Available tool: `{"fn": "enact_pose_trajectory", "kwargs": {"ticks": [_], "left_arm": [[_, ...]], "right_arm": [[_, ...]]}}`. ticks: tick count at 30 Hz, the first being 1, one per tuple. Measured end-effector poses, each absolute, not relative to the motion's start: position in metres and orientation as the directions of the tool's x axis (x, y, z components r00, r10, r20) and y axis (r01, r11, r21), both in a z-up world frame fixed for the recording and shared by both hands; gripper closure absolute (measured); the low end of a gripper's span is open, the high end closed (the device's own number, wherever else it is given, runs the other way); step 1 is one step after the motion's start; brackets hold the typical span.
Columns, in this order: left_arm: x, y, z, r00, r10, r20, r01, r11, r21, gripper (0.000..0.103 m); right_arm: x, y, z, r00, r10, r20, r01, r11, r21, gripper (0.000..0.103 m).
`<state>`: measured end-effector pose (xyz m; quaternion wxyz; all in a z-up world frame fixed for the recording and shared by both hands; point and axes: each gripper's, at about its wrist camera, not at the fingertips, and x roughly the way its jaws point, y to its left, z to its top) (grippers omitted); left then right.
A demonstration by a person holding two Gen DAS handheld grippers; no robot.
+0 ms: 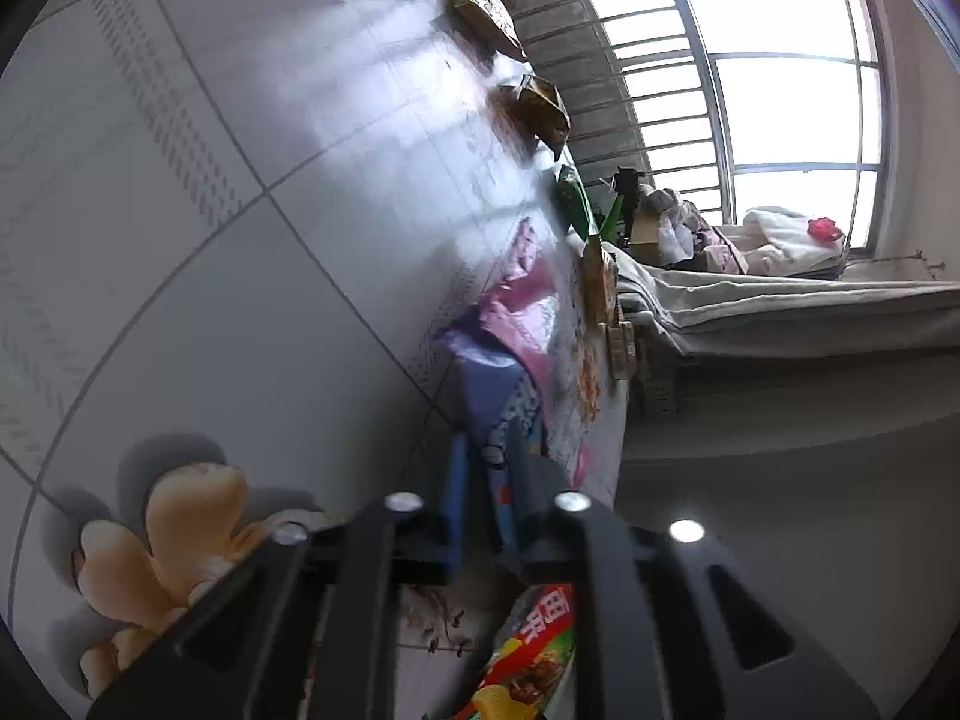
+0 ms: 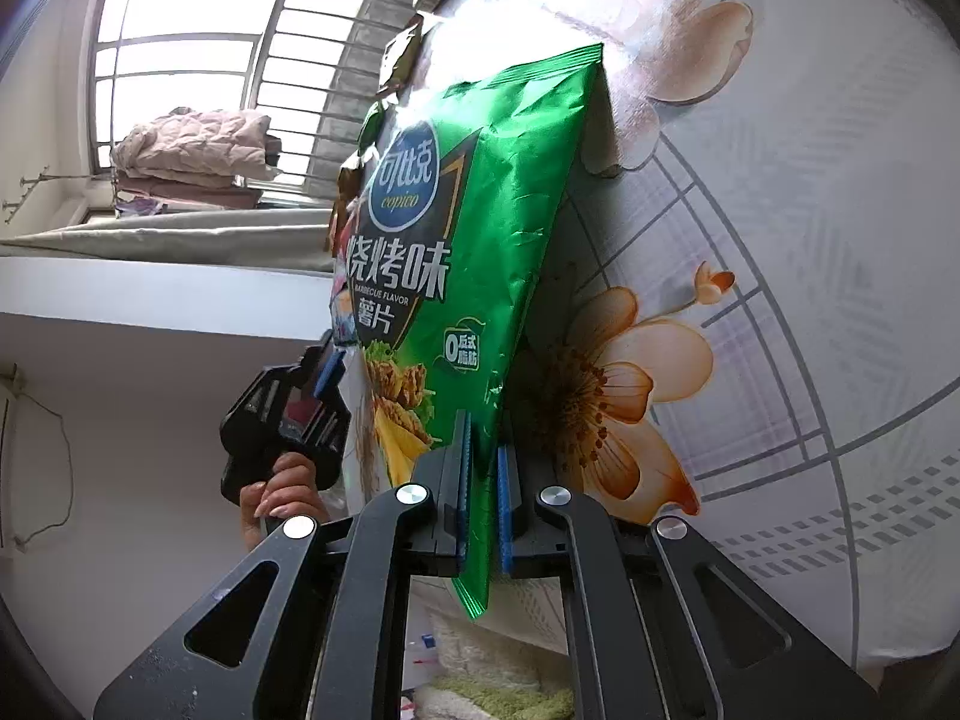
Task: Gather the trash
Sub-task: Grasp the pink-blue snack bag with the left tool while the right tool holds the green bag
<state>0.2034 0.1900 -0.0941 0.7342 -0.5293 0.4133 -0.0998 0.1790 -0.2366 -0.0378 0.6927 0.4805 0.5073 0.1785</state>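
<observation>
My right gripper [image 2: 483,456] is shut on the lower edge of a green barbecue chip bag [image 2: 480,210], which stands out from the flowered tablecloth [image 2: 780,300]. A corner of the same bag [image 1: 528,660] shows low in the left wrist view. My left gripper [image 1: 489,450] is shut on a blue, purple and pink snack packet [image 1: 516,312] that lies on the cloth near the table's edge. The right wrist view also shows the left gripper [image 2: 330,369], held by a hand [image 2: 282,492], just beyond the green bag.
More wrappers lie along the table's far edge: two brown-gold packets [image 1: 483,6] [image 1: 540,105] and a green one [image 1: 573,201]. Past the edge are a barred window, a ledge with folded quilts [image 2: 192,150] and a cardboard box [image 1: 645,231].
</observation>
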Motion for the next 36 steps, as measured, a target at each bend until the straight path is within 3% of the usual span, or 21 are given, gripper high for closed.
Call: {"fn": "enact_pose_trajectory", "kwargs": {"ticks": [9, 18, 24, 29, 33, 36], "left_arm": [[0.19, 0.184, -0.061, 0.695, -0.485, -0.53, -0.177, 0.6, -0.78, 0.103], [0.134, 0.152, 0.027, 0.81, -0.394, -0.435, 0.138, 0.848, -0.511, 0.103], [0.105, 0.096, 0.079, 0.776, -0.491, -0.396, 0.388, 0.866, -0.315, 0.103], [0.089, 0.029, 0.08, 0.642, -0.612, -0.462, 0.58, 0.782, -0.23, 0.103], [0.088, -0.013, 0.045, 0.489, -0.677, -0.549, 0.649, 0.703, -0.289, 0.102], [0.093, -0.028, 0.016, 0.388, -0.687, -0.614, 0.643, 0.679, -0.354, 0.09]], "right_arm": [[0.177, -0.243, -0.03, 0.447, 0.707, -0.547, 0.232, 0.499, 0.835, 0.098], [0.172, -0.249, -0.005, 0.517, 0.641, -0.567, 0.18, 0.566, 0.804, 0.097], [0.167, -0.244, -0.003, 0.524, 0.64, -0.562, 0.169, 0.569, 0.805, 0.097], [0.162, -0.249, -0.004, 0.529, 0.641, -0.557, 0.166, 0.565, 0.808, 0.097], [0.157, -0.255, -0.009, 0.53, 0.643, -0.553, 0.179, 0.553, 0.814, 0.097], [0.156, -0.26, -0.017, 0.531, 0.646, -0.549, 0.202, 0.533, 0.822, 0.097]]}}
